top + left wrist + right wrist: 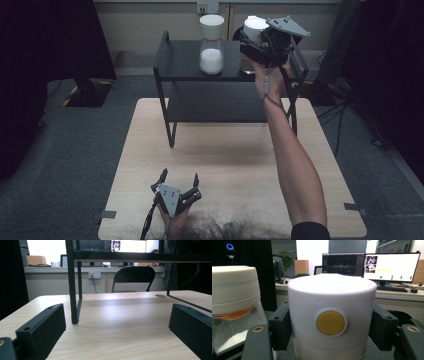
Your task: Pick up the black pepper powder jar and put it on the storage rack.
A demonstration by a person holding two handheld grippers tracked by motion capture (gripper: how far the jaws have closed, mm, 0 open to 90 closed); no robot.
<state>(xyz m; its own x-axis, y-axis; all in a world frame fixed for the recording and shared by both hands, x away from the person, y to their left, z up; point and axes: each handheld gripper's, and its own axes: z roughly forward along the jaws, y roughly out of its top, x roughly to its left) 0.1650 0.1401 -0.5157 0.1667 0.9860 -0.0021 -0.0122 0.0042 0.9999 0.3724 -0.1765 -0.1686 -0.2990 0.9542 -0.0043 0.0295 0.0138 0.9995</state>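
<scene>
In the high view, a pale wooden table (235, 160) filled the lower middle of the frame, and a black metal two-tier shelf rack (185, 62) stood on its far end, in the upper middle. On the rack's top shelf stood a clear glass jar with a white lid and white granules inside (211, 44). To its right, in the upper right of the frame, the right gripper (262, 42) was clamped on a second white-lidded jar (254, 26) at the right end of that top shelf, with the person's bare forearm stretching up from the bottom right. At the bottom left of centre, the left gripper (178, 179) sat low over the near edge of the table, its two black jaws spread apart with nothing between them.

In the left gripper view, the jaws stood wide at the lower left and lower right corners, with bare table (120, 322) between them. The rack's black leg (72, 290) rose left of centre, and a black chair (133, 277) stood beyond the table.

In the right gripper view, the held jar (329, 305) sat in the centre, its white lid bearing a round yellow button (330, 323), both jaws pressed on its sides. The granule jar (234, 305) stood just beside it at the left edge. Two lit monitors (372, 266) showed in the upper right.
</scene>
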